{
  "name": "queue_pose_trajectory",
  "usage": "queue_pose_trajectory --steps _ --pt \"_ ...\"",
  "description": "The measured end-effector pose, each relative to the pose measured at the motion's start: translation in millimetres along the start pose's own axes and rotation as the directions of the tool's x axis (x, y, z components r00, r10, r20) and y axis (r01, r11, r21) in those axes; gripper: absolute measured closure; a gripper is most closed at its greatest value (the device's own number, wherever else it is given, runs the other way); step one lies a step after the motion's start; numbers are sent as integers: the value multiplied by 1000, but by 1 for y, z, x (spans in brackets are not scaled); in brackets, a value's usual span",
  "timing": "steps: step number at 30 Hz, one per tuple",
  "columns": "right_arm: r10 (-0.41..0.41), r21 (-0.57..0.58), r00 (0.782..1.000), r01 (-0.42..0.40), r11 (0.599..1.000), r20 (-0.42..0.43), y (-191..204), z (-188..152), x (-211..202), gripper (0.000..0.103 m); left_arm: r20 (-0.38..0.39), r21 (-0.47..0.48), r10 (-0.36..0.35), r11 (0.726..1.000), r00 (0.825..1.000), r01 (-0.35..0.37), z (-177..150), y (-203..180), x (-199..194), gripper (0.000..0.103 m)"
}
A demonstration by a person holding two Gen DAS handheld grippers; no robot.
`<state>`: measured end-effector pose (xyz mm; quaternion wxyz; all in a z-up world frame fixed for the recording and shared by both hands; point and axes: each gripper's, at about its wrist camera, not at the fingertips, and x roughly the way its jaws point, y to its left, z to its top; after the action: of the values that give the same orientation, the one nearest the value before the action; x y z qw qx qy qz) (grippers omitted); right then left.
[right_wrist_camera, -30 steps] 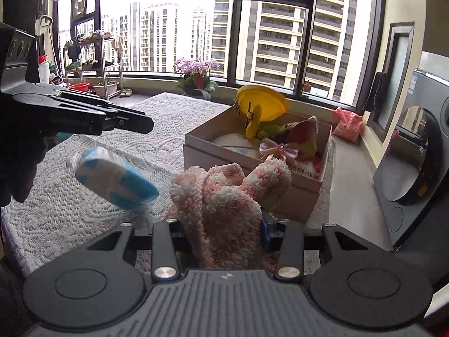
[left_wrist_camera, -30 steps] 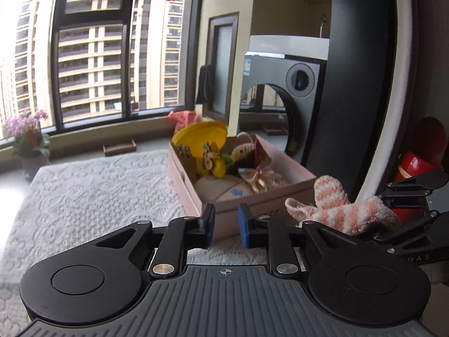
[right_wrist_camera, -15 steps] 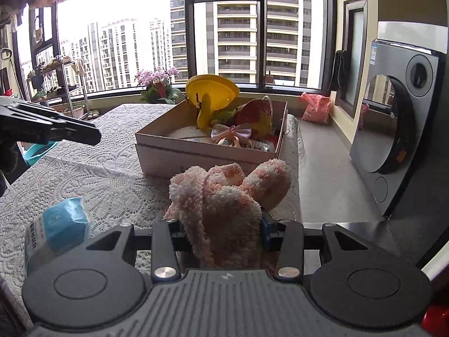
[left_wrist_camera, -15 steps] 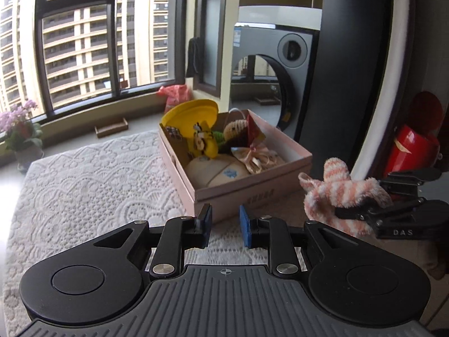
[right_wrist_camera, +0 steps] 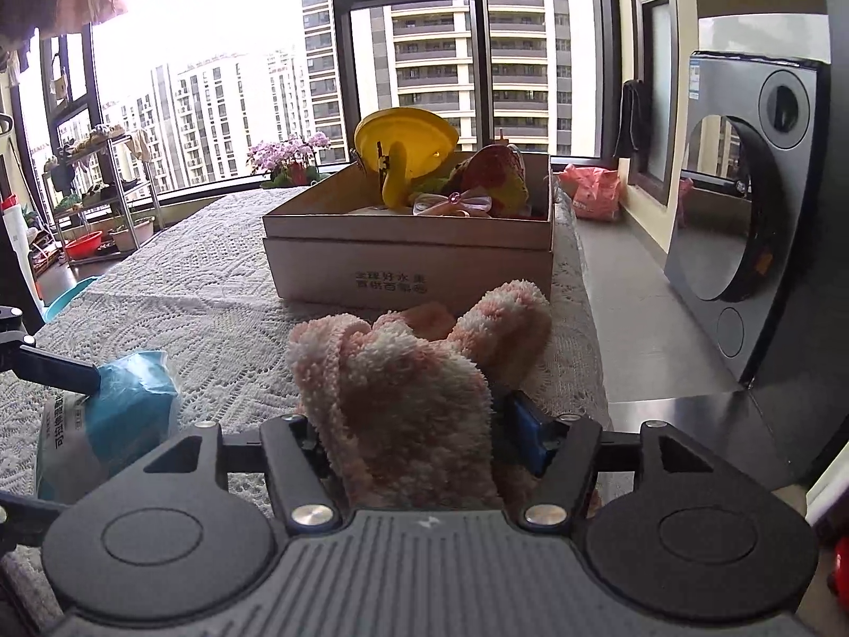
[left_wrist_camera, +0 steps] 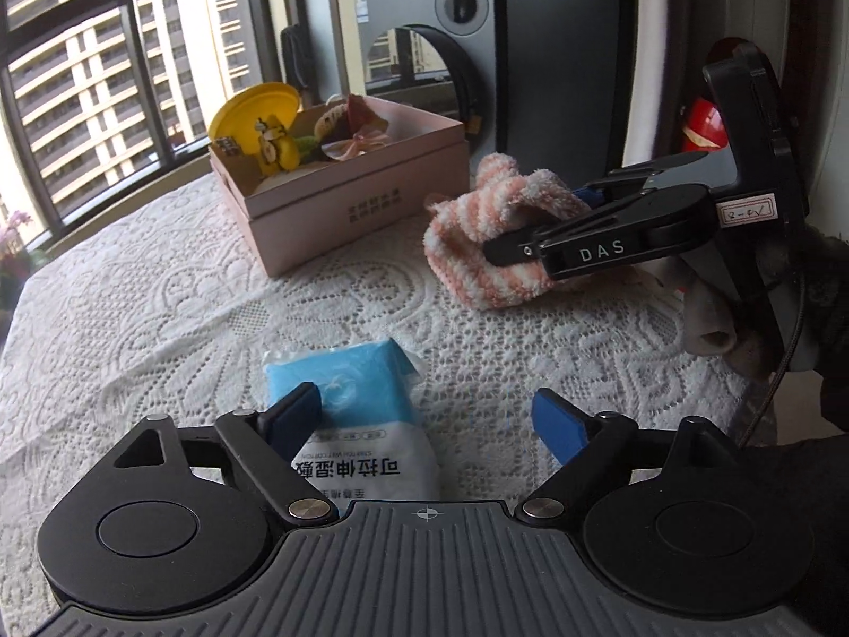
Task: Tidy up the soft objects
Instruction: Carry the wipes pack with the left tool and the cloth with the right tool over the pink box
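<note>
My right gripper (right_wrist_camera: 419,419) is shut on a fluffy pink-and-white striped sock (right_wrist_camera: 403,371), held just above the lace tablecloth in front of the pink box (right_wrist_camera: 408,260). In the left wrist view the sock (left_wrist_camera: 493,233) shows at the right, pinched by the right gripper (left_wrist_camera: 536,228). My left gripper (left_wrist_camera: 424,414) is open, low over a blue-and-white wet-wipe pack (left_wrist_camera: 355,414) that lies on the cloth between its fingers, nearer the left finger. The pack also shows in the right wrist view (right_wrist_camera: 117,409). The box holds a yellow plush toy (left_wrist_camera: 265,127) and other soft items.
The table has a white lace cloth (left_wrist_camera: 159,297). A washing machine (right_wrist_camera: 743,201) stands right of the table. Pink flowers (right_wrist_camera: 289,159) and a red bag (right_wrist_camera: 589,191) sit by the window. A red object (left_wrist_camera: 705,127) is behind the right gripper.
My left gripper has opened wide and dropped down over the wet-wipe pack, which now lies on the cloth. My right gripper has lowered the sock towards the table before the box.
</note>
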<state>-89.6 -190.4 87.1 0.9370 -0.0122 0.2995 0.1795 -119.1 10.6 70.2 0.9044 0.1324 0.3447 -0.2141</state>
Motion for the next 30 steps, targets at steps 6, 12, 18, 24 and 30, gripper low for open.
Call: queue_pose_trajectory --steps 6,12,18,24,30 --pt "8 19 1000 -8 1000 -4 -3 1 2 36 14 58 10 998 1000 -11 1 -15 -2 18" --pt "-4 16 1000 3 1000 6 -3 1 -2 37 -75 -19 85 996 994 -87 -4 6 8 21" --pt "37 2 999 -37 999 30 -11 14 -27 63 -22 -108 44 993 999 -46 -7 21 10 47" --pt "2 71 992 -11 997 129 -34 38 -57 63 114 -71 43 997 993 -35 36 31 8 47" --pt "-19 104 989 4 995 150 -45 63 -50 63 372 -68 26 998 928 -1 127 62 35 44"
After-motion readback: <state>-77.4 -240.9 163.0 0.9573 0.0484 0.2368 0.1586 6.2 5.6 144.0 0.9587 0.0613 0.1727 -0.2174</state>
